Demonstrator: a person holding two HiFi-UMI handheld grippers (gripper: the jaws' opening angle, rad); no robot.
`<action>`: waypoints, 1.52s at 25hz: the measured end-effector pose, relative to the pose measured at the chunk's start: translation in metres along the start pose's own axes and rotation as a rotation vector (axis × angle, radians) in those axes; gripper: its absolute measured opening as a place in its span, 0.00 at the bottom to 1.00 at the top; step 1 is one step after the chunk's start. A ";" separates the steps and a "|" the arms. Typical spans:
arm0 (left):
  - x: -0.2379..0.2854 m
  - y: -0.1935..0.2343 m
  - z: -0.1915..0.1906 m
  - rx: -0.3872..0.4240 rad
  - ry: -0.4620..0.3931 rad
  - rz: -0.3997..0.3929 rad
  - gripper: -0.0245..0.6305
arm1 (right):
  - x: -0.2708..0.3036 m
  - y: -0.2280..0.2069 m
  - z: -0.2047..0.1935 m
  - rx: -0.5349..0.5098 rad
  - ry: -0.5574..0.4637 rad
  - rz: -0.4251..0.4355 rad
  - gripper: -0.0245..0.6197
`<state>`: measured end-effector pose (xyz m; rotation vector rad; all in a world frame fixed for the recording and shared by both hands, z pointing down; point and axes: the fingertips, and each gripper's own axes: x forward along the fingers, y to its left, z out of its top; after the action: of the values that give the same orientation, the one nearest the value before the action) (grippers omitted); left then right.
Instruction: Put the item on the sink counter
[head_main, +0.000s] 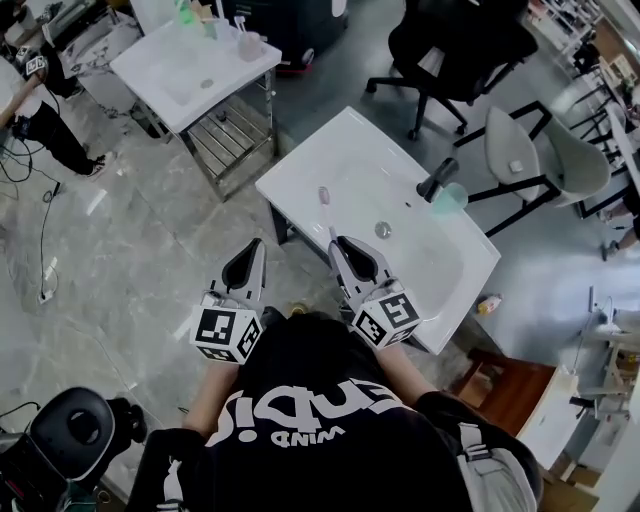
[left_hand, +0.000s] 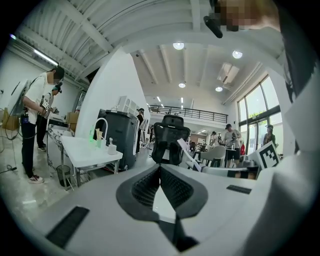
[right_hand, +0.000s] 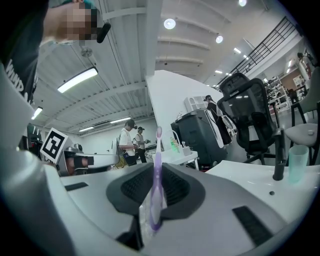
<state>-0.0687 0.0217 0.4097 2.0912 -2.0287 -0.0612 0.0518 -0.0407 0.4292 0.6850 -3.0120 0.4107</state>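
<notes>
In the head view, the left gripper (head_main: 256, 250) hangs beside the sink's (head_main: 300, 165) near edge. The right gripper (head_main: 338, 245) is over that edge, and a toothbrush (head_main: 323, 196) reaches from it above the counter. In the left gripper view, the jaws are pressed together with nothing between them. In the right gripper view, the jaws pinch the purple toothbrush's handle, with its head pointing away.

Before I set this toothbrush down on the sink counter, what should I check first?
1. Grip: right gripper shut on toothbrush: ok.
2. Left gripper shut, empty, beside the counter: ok.
3. Bare sink counter ahead of the jaws: ok.
4. Cup and faucet apart from the toothbrush: ok.
5. Height of toothbrush above counter: cannot tell.
</notes>
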 end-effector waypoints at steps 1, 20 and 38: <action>0.001 0.001 0.000 -0.002 0.002 0.000 0.07 | 0.003 0.000 -0.001 0.002 0.004 0.002 0.14; 0.084 0.068 0.018 0.009 0.058 -0.142 0.07 | 0.094 -0.022 0.004 0.020 0.024 -0.094 0.14; 0.170 0.103 0.038 0.038 0.108 -0.352 0.07 | 0.154 -0.063 0.030 0.029 -0.029 -0.288 0.14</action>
<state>-0.1699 -0.1538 0.4140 2.3946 -1.5951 0.0319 -0.0593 -0.1676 0.4289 1.1148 -2.8740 0.4331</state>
